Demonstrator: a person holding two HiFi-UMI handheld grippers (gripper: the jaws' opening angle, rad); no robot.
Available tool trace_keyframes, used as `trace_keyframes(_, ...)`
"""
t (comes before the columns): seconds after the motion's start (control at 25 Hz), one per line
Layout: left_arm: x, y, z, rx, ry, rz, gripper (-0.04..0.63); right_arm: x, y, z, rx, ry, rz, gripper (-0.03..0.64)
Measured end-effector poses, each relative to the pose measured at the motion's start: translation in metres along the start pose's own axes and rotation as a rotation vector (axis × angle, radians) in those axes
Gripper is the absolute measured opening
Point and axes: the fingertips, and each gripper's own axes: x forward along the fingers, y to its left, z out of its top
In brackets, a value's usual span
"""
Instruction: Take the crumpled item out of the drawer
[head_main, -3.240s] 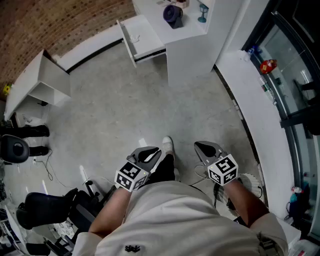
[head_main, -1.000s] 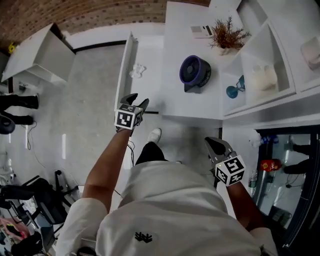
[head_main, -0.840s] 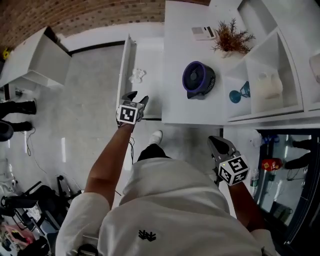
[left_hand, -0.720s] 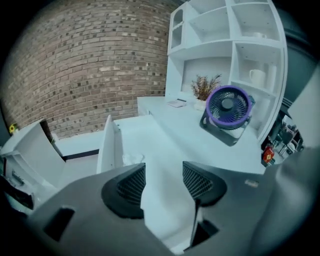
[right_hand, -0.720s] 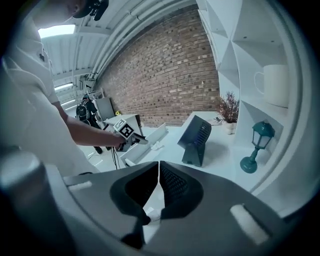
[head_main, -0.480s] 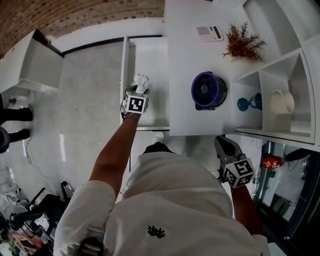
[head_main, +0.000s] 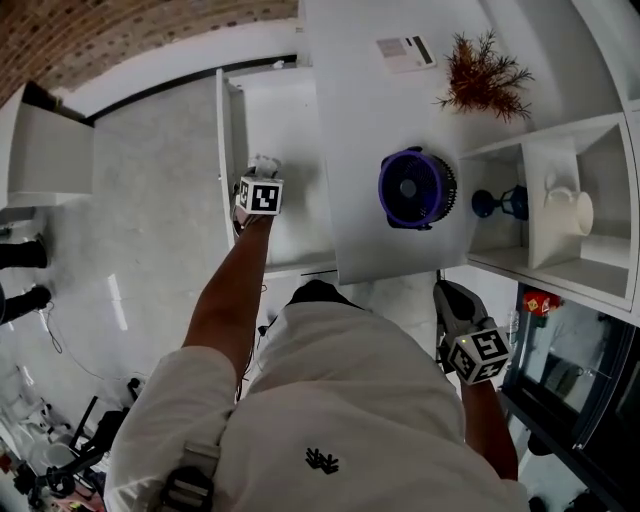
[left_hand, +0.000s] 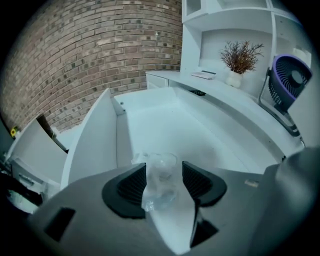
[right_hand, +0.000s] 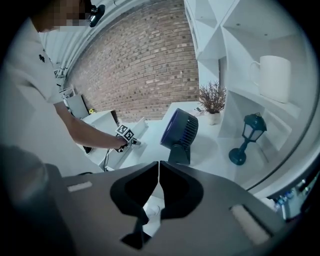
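The crumpled item (head_main: 265, 163), a wad of clear plastic film, lies near the left wall of the open white drawer (head_main: 225, 130). My left gripper (head_main: 262, 174) reaches down into the drawer over it. In the left gripper view the crumpled item (left_hand: 160, 180) fills the gap between the two black pads, which touch it on both sides, so the left gripper (left_hand: 164, 182) is shut on it. The drawer floor (left_hand: 165, 130) stretches away beyond. My right gripper (head_main: 452, 298) hangs low at the person's right side, shut and empty (right_hand: 159, 170).
A white desk top (head_main: 360, 110) runs beside the drawer and carries a purple fan (head_main: 415, 188), a dried plant (head_main: 485, 75) and a flat white device (head_main: 405, 52). Shelf cubbies at right hold a teal lantern (right_hand: 245, 137) and a white mug (right_hand: 272, 77). A brick wall (left_hand: 100, 55) stands behind.
The person walked up to the desk. My left gripper reached forward over the drawer, came down on the crumpled item and now has it between its pads. The right gripper stayed low and shut.
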Motion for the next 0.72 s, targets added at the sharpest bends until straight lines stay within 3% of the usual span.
trace_keyframes(0.24,0.018,0.005,-0.008,-0.008,0.032,0.007,0.206,-0.003,-0.003,-0.001,0.026,0.013,-0.038,0.02)
trace_keyframes(0.48,0.023,0.012,-0.012,-0.031,0.044,0.024,0.068,-0.008,-0.002,-0.009,0.052,0.023,-0.062,0.02)
trace_keyframes(0.72,0.016,0.015,-0.007,-0.07,0.014,0.03,0.051,-0.019,-0.001,-0.018,0.074,0.021,-0.086,0.02)
